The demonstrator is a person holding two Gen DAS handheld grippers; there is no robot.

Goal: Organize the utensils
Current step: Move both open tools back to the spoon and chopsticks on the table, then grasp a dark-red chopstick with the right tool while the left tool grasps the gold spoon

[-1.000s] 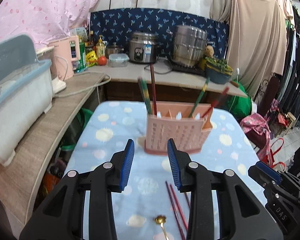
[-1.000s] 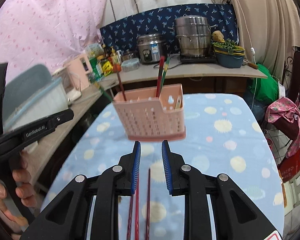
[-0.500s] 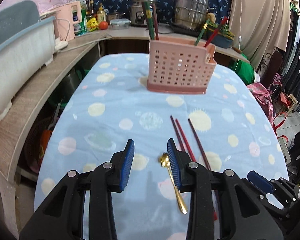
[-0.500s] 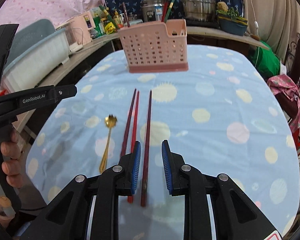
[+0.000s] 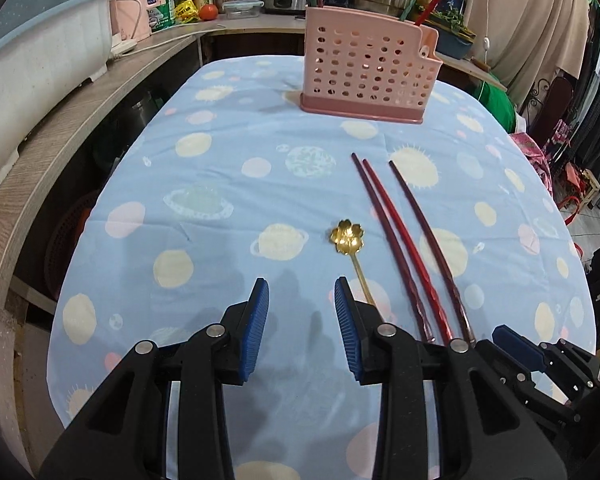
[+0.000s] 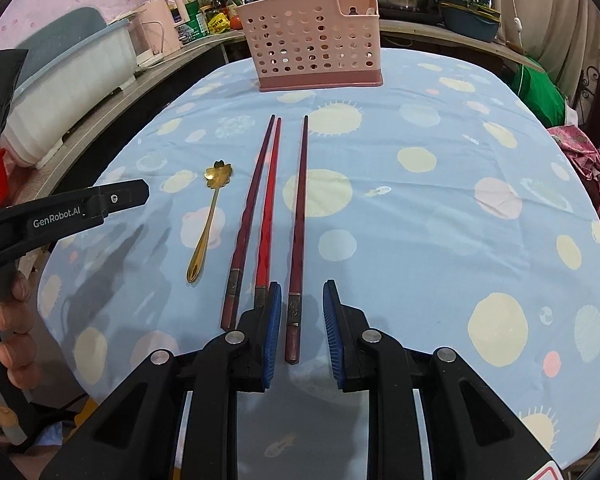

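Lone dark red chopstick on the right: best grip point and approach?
Take the lone dark red chopstick at its thick near end, from above, fingers straddling it crosswise. It lies flat on the blue cloth, clear of the other two, and the right gripper is already lined up over that end.

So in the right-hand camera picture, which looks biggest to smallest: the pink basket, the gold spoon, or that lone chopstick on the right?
As they appear in that view:
1. Pink basket, though it stands farthest away.
2. Lone chopstick, longest but thin.
3. Gold spoon, clearly shorter.
The chopstick's near end looks enlarged by closeness to the camera.

"GenRobot.AI" on the left tongs
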